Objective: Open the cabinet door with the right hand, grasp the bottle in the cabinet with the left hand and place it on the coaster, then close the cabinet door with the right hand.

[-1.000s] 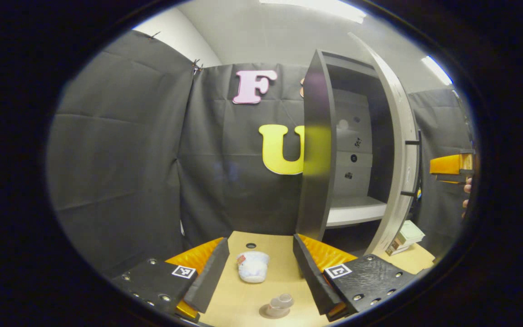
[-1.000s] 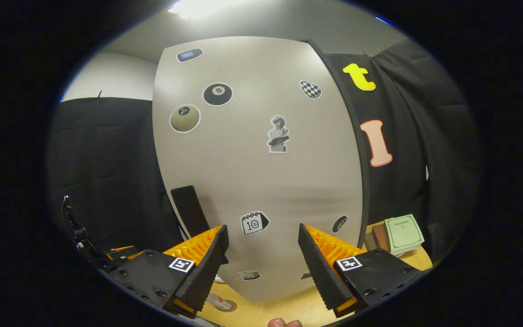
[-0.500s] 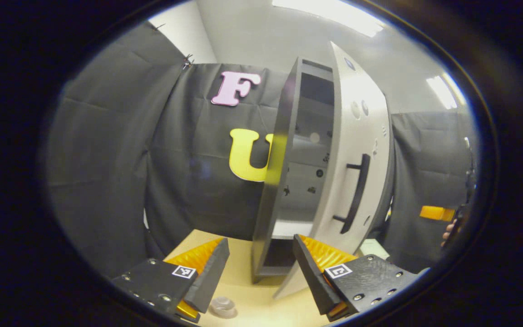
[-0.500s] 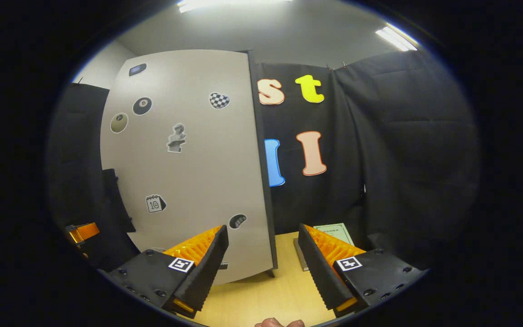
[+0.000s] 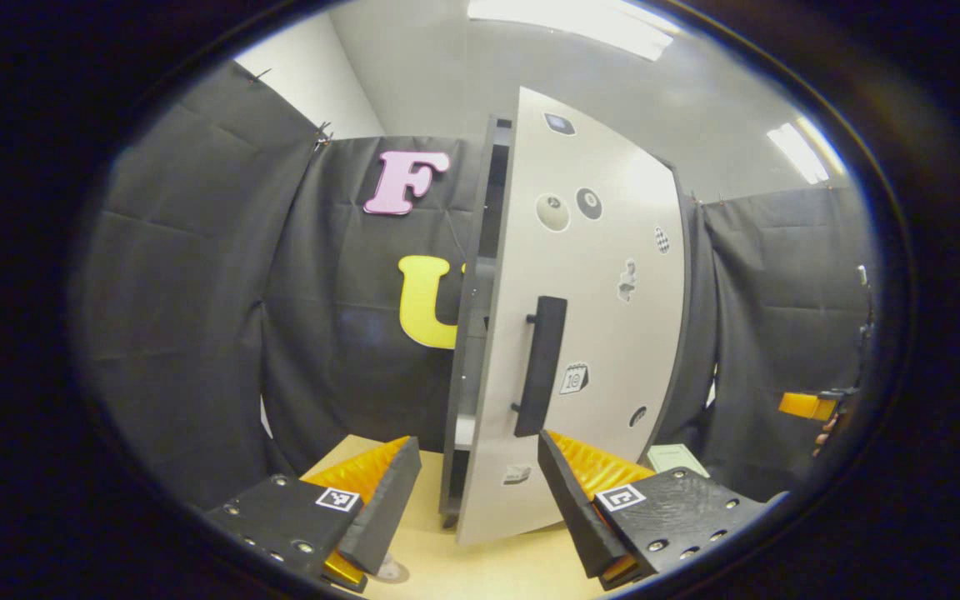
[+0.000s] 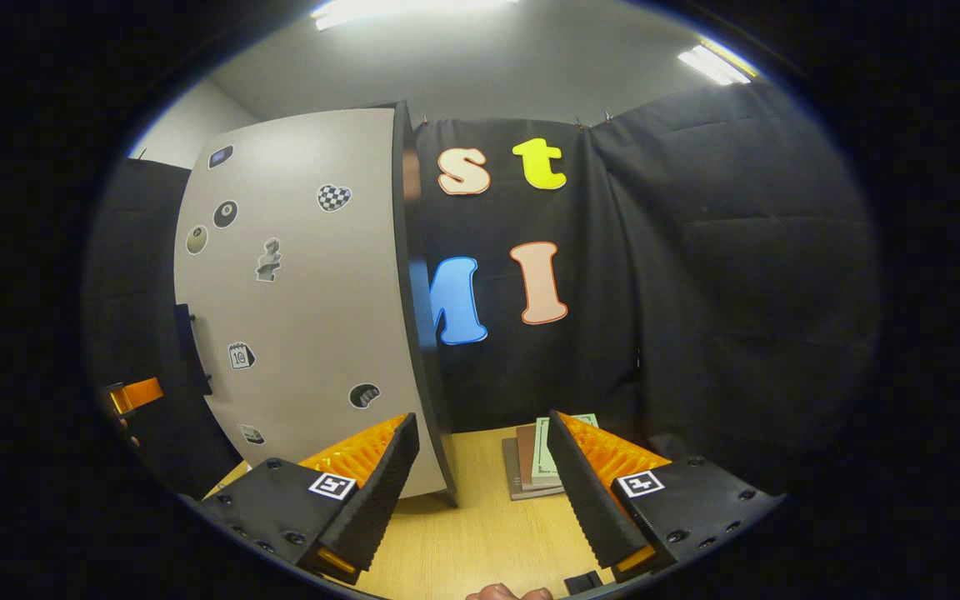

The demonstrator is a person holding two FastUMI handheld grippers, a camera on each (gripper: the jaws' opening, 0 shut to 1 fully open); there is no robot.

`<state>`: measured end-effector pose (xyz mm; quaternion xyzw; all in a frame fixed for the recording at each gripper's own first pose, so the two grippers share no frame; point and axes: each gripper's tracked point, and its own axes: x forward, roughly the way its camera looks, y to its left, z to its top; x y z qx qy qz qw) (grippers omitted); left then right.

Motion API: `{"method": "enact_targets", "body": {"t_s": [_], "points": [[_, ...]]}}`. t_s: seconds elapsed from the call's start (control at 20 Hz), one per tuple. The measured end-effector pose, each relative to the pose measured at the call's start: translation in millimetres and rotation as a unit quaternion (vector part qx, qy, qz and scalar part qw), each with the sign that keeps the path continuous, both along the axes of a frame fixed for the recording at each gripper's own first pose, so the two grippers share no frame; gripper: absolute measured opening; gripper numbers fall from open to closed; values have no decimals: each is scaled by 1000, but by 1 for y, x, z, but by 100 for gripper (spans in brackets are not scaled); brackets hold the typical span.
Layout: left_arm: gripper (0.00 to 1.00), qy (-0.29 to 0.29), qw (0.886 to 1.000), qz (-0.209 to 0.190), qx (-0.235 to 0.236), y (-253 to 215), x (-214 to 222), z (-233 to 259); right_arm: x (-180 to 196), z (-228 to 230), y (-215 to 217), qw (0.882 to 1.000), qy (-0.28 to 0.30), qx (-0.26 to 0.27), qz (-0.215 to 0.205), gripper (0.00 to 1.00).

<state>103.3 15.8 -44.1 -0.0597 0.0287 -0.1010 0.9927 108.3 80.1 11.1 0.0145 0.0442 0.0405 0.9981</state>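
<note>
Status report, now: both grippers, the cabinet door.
Left gripper open, empty. Right gripper open, empty, clear of the cabinet door. Door nearly shut, narrow gap on the handle side. Books on table beside cabinet.

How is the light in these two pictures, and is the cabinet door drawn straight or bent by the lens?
Left gripper view: ceiling lights glare at the top; the cabinet door is sharp and bows outward. Right gripper view: a bright ceiling strip overhead; the door bulges, its dark edge curves.

The claw (image 5: pixel 478 500) hangs agape before the cabinet (image 5: pixel 472 333), whose door (image 5: pixel 605 333) stands slightly ajar.
</note>
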Motion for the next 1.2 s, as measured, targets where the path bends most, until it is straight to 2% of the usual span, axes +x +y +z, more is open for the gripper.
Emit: {"method": "enact_targets", "body": {"t_s": [0.15,0.35,0.4,0.5,0.65,0.9,1.05,1.2], "points": [[85,-4,1000,10,1,-11,-11,7,-1,4,-21,1000,-5,-8,22,98],[86,-8,1000,-5,18,-42,-29,14,-6,7,-44,999,-14,-15,34,98],[89,-9,1000,-9,16,-46,-34,15,-8,6,-47,999,-12,-12,34,98],[86,-13,1000,-8,22,-50,-43,18,-11,4,-50,999,-12,-6,36,98],[88,-12,999,-13,40,-57,-45,16,-12,-4,-49,999,-1,-5,38,98],[86,-24,998,-57,30,-73,-45,16,-13,-9,-50,1000,-1,-10,24,98],[85,-30,997,-50,55,-58,-38,14,-13,-12,-46,1000,-1,-10,11,98],[86,-18,997,-71,16,-60,-37,1,-10,-18,-28,1000,1,-16,9,98]]}}
